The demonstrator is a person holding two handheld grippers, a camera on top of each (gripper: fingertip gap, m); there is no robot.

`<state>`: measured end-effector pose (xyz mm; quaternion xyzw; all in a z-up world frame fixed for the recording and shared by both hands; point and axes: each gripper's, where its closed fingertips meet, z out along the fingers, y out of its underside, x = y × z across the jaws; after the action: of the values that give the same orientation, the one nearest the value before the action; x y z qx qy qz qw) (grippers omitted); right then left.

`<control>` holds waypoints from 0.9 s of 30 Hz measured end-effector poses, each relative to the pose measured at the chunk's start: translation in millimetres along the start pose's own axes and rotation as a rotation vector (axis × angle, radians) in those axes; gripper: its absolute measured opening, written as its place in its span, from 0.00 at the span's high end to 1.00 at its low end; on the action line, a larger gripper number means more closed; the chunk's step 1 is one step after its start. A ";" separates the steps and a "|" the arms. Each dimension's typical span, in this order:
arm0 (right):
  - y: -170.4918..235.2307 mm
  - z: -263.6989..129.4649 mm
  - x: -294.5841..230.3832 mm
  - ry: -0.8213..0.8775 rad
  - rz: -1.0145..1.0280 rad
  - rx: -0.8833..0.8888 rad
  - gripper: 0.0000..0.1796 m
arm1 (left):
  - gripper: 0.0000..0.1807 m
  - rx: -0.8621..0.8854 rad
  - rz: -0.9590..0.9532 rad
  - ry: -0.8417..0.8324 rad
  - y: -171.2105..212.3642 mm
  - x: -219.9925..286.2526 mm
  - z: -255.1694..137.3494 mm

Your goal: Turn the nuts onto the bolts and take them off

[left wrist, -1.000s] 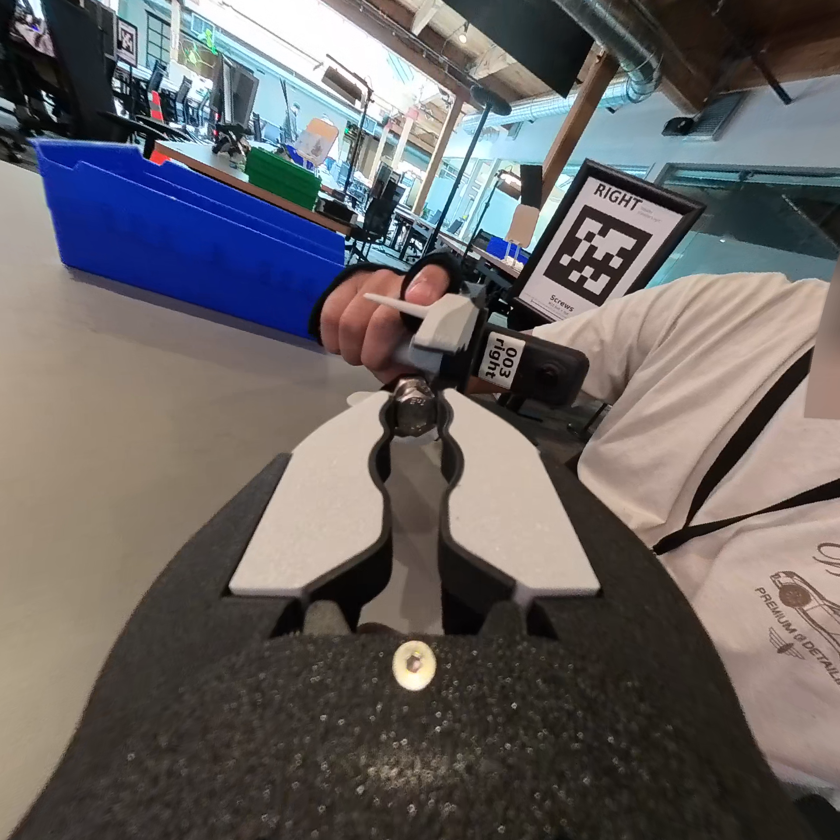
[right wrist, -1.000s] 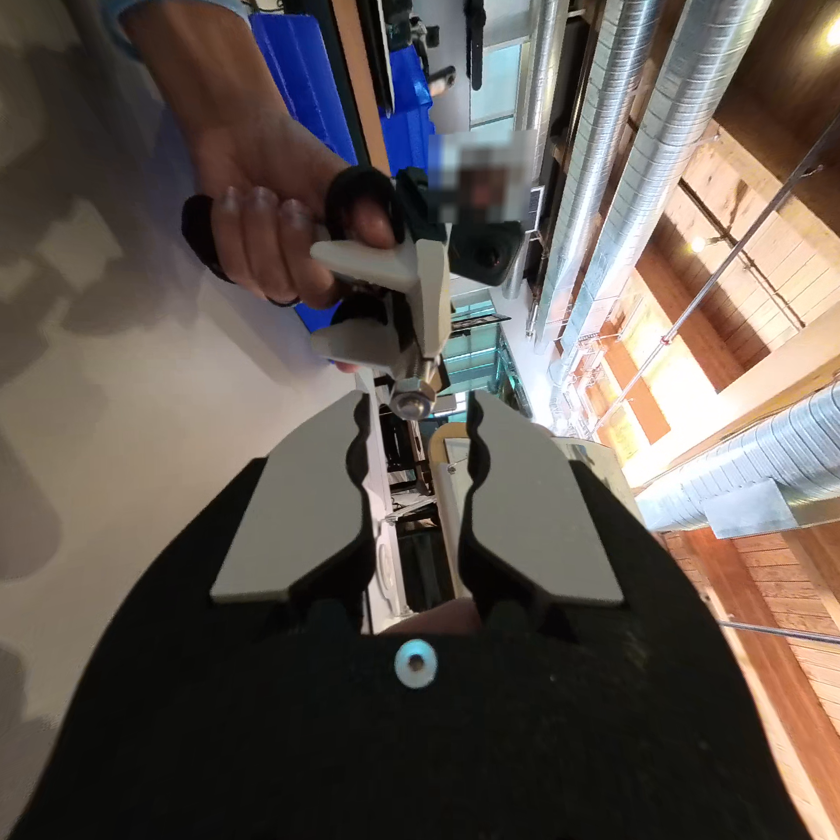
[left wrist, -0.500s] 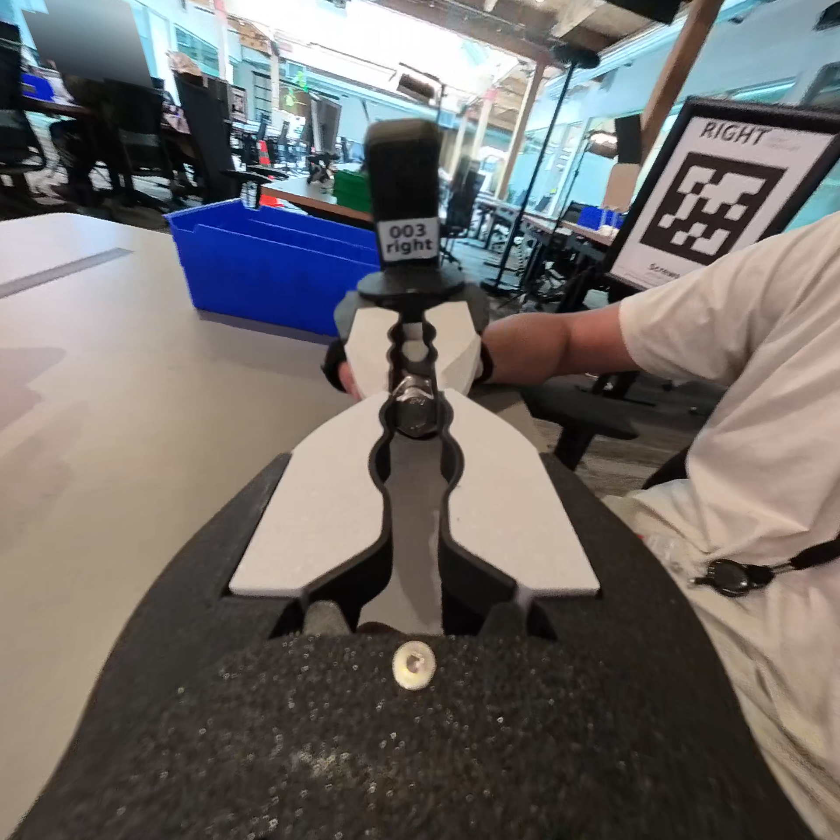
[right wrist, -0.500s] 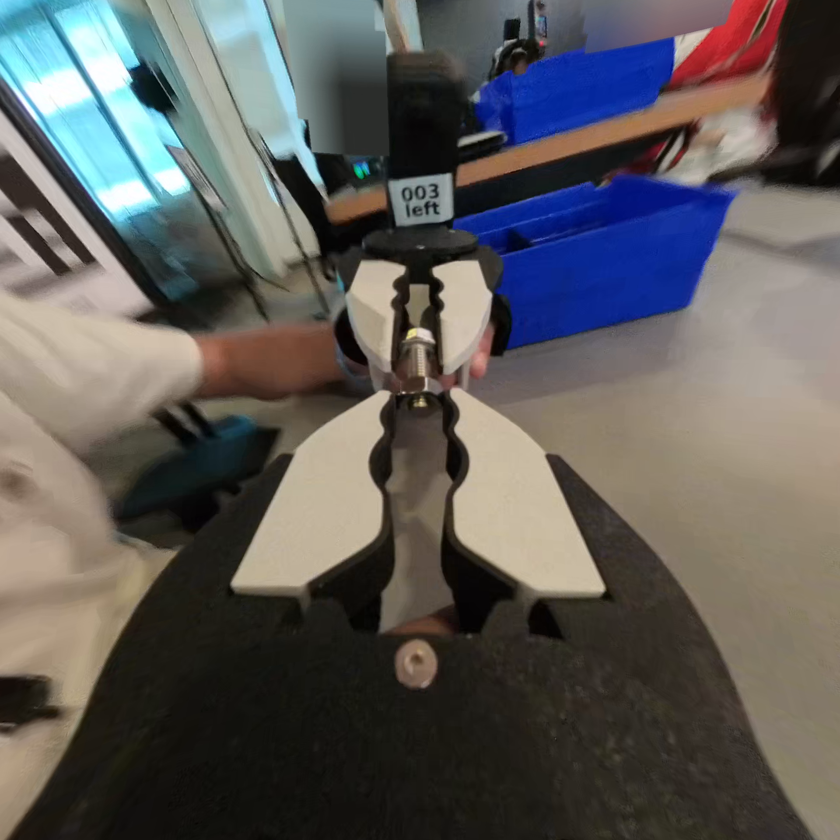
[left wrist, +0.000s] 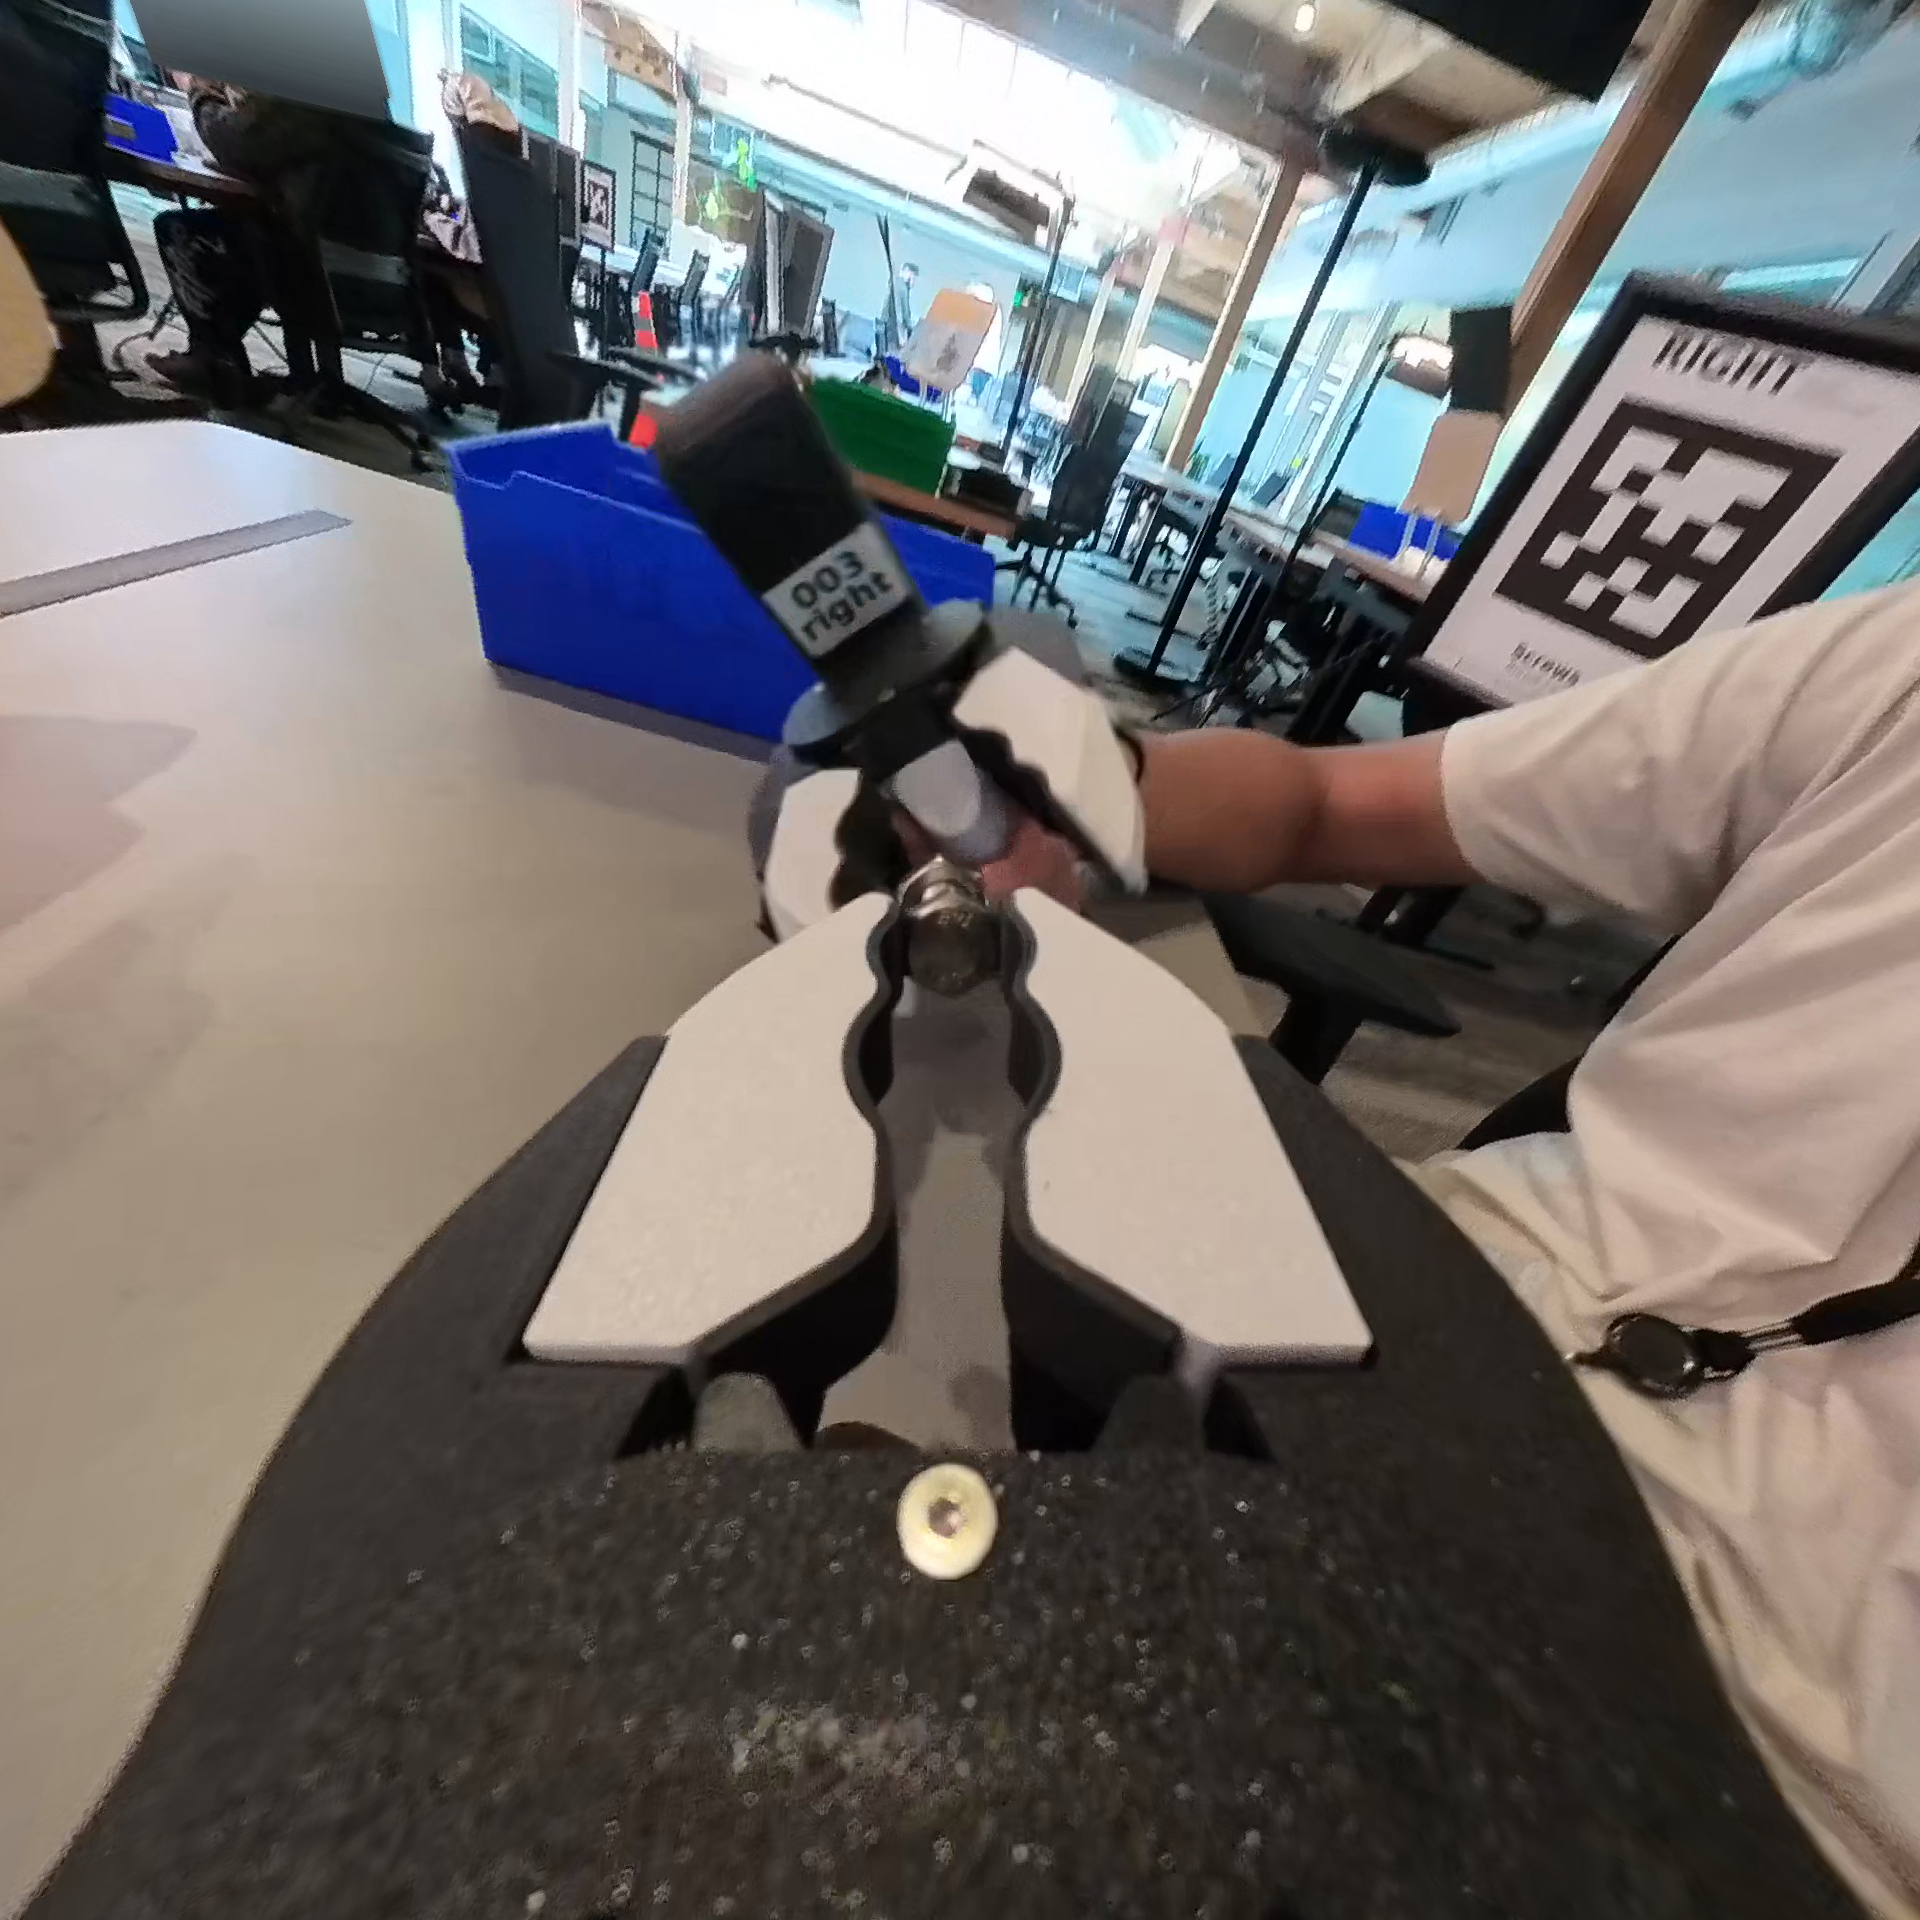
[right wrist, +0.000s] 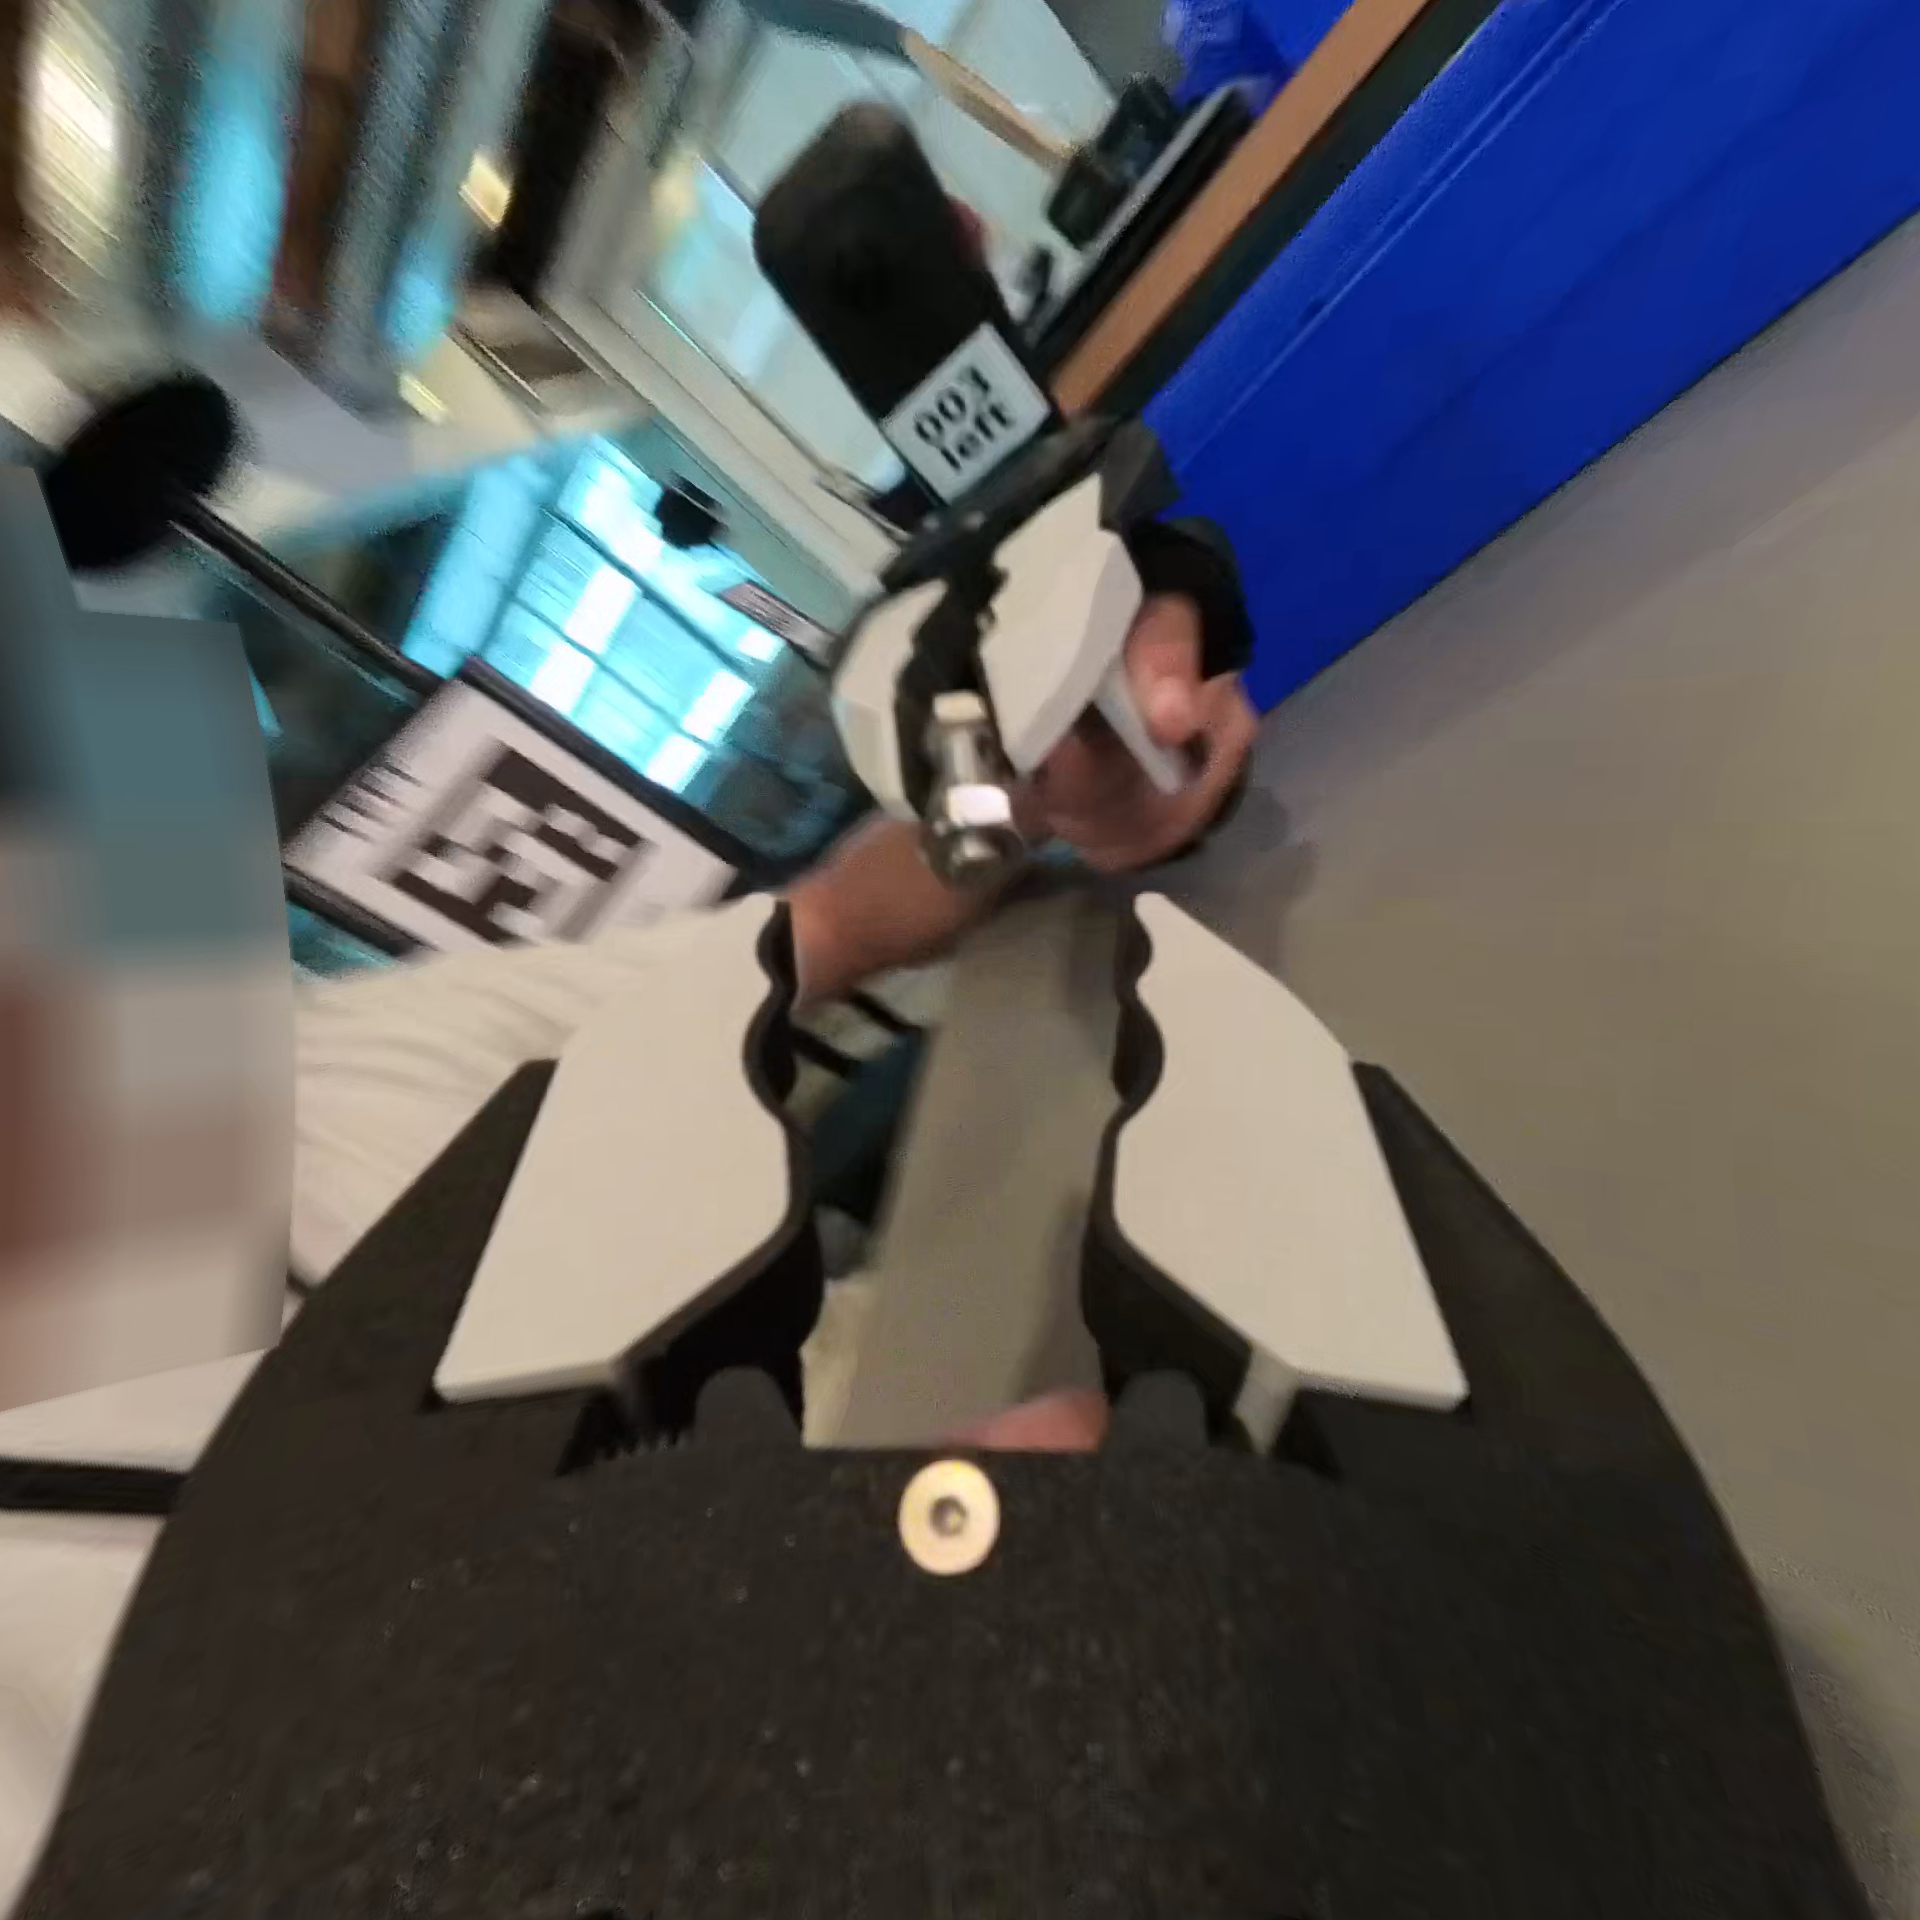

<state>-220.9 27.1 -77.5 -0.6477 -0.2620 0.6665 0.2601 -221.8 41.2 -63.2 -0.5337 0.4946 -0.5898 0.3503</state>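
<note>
My left gripper [left wrist: 951, 930] is shut on the head of a steel bolt [left wrist: 951, 951] and holds it above the grey table's edge. The right wrist view shows this bolt [right wrist: 971, 821] sticking out of the left gripper [right wrist: 961, 769] with a nut [right wrist: 977, 802] threaded near its end. My right gripper [right wrist: 958, 920] is open, with its tips just short of the bolt's end and touching nothing. In the left wrist view the right gripper [left wrist: 940, 862] faces me, rolled to the left, with its fingers [left wrist: 1049, 727] spread around the nut.
A blue bin [left wrist: 623, 582] stands on the grey table [left wrist: 312, 935] behind the grippers. It also shows in the right wrist view [right wrist: 1507, 364]. A framed black-and-white marker sign [left wrist: 1662, 520] stands at the right. The person's white-sleeved arm [left wrist: 1662, 810] reaches in from the right.
My right gripper was shut on the nut half a second ago. It has now let go, opened, rolled to the side and drawn back slightly. My left gripper still holds the bolt.
</note>
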 end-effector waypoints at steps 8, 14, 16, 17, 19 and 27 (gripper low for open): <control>-10.6 -12.8 17.9 0.819 -1.526 -0.187 0.73 | 0.91 0.035 -0.110 0.099 -4.5 6.1 -3.5; -6.7 1.1 -9.9 0.922 -1.852 -0.161 0.75 | 0.91 0.012 -0.130 0.150 4.1 14.2 4.7; -4.8 0.4 -5.7 0.932 -1.875 -0.192 0.76 | 0.91 0.013 -0.137 0.166 4.6 16.7 6.1; -4.7 -0.7 -2.9 0.946 -1.891 -0.208 0.77 | 0.91 0.016 -0.141 0.171 4.2 17.4 6.4; -3.2 -1.3 -0.8 0.952 -1.922 -0.229 0.83 | 0.91 0.022 -0.150 0.182 3.5 18.6 6.4; 0.7 -1.2 3.1 0.792 -1.568 -0.215 0.90 | 0.91 0.003 -0.109 0.143 5.6 16.8 6.8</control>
<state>-219.7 28.7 -80.3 -0.4858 -0.5825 -0.0052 0.6516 -218.9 22.5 -64.3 -0.5158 0.4878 -0.6454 0.2820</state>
